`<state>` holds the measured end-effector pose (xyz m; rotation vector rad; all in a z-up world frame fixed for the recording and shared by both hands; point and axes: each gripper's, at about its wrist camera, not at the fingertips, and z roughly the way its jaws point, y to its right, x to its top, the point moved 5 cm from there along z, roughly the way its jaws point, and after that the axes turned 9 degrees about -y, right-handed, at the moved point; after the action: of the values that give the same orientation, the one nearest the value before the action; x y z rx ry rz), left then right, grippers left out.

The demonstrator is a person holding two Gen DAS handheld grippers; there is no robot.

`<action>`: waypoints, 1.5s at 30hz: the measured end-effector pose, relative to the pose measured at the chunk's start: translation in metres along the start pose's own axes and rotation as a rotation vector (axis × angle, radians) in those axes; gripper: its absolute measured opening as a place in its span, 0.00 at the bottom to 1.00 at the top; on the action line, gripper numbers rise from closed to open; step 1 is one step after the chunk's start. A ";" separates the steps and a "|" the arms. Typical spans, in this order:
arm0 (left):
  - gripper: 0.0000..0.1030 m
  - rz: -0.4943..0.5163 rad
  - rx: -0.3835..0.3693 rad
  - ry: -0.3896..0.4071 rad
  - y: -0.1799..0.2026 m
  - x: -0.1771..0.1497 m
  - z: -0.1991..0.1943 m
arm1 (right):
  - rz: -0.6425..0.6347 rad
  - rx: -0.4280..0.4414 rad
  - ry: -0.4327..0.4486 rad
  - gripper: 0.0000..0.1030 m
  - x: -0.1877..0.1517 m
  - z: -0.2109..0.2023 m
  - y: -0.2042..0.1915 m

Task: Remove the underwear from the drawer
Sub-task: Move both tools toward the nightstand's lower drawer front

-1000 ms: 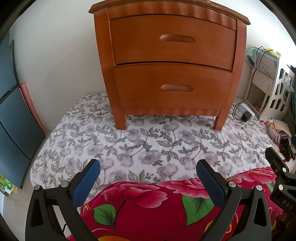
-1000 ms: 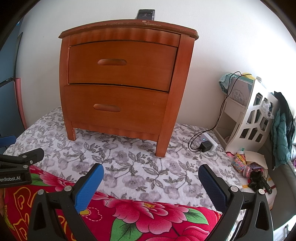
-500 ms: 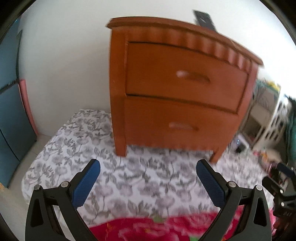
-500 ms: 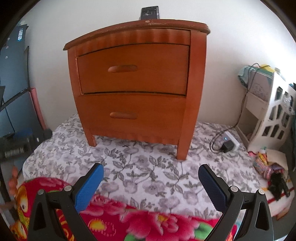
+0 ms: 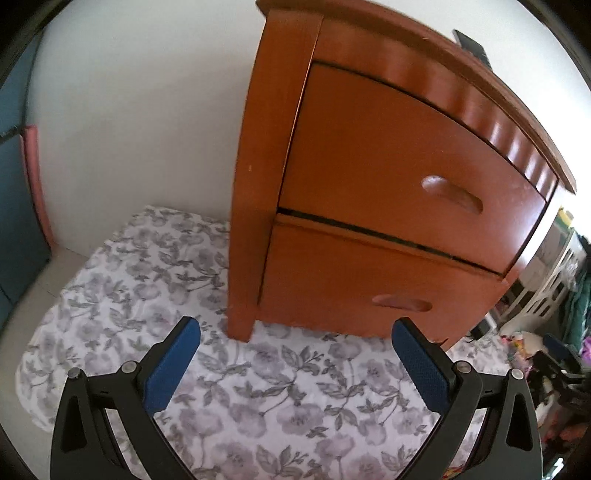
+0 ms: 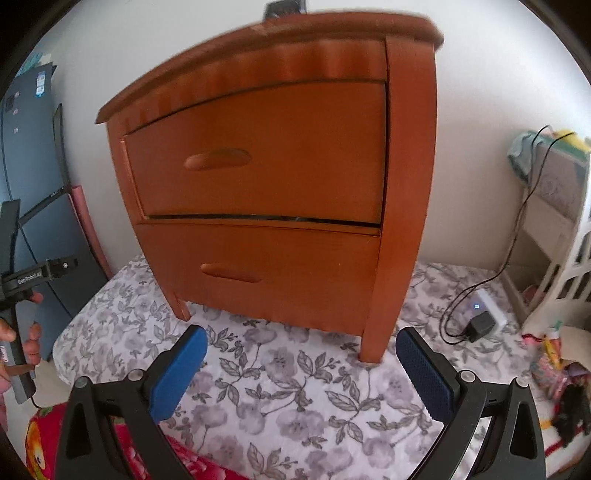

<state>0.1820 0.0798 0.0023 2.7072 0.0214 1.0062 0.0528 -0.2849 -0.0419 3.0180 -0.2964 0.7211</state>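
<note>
While shut, drawers [image 6: 258, 155] lie horiz.

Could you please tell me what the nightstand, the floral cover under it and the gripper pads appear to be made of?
Nightstand: looks like wood with a glossy orange-brown varnish; faint grain and sheen show.
Floral cover: seems a soft woven fabric, matte, printed with grey flowers, slightly rumpled.
Gripper pads: likely blue rubber or textured plastic, with a dotted surface, on black plastic-looking arms.

Both drawers [image 6: 258, 147] are sitting closed, hiding their contents. A dark object [image 6: 282, 7] on the nightstand [image 6: 406, 184] is being cut off by the frame's top edge. The clutter [image 5: 554, 354] at the right is showing too blurred to identify.
</note>
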 end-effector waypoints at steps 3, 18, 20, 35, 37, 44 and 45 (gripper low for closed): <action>1.00 0.014 0.018 -0.005 -0.007 0.014 0.017 | 0.003 0.014 -0.009 1.00 0.011 0.017 0.009; 1.00 0.070 -0.099 -0.086 -0.014 0.052 0.094 | -0.007 0.049 -0.098 1.00 0.044 0.101 0.038; 1.00 0.081 -0.113 -0.090 -0.013 0.054 0.101 | -0.014 0.053 -0.100 1.00 0.046 0.107 0.040; 1.00 0.148 -0.158 -0.099 -0.006 0.066 0.120 | -0.144 0.040 -0.095 1.00 0.060 0.122 0.027; 1.00 0.161 -0.157 -0.099 -0.004 0.067 0.119 | -0.153 0.048 -0.096 1.00 0.059 0.122 0.027; 1.00 0.170 -0.184 -0.110 0.001 0.069 0.117 | -0.143 0.063 -0.086 1.00 0.059 0.121 0.028; 1.00 0.177 -0.184 -0.111 0.003 0.069 0.116 | -0.143 0.066 -0.085 1.00 0.059 0.120 0.028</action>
<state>0.3096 0.0572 -0.0375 2.6245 -0.3200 0.8545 0.1532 -0.3314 -0.1232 3.0969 -0.0590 0.6050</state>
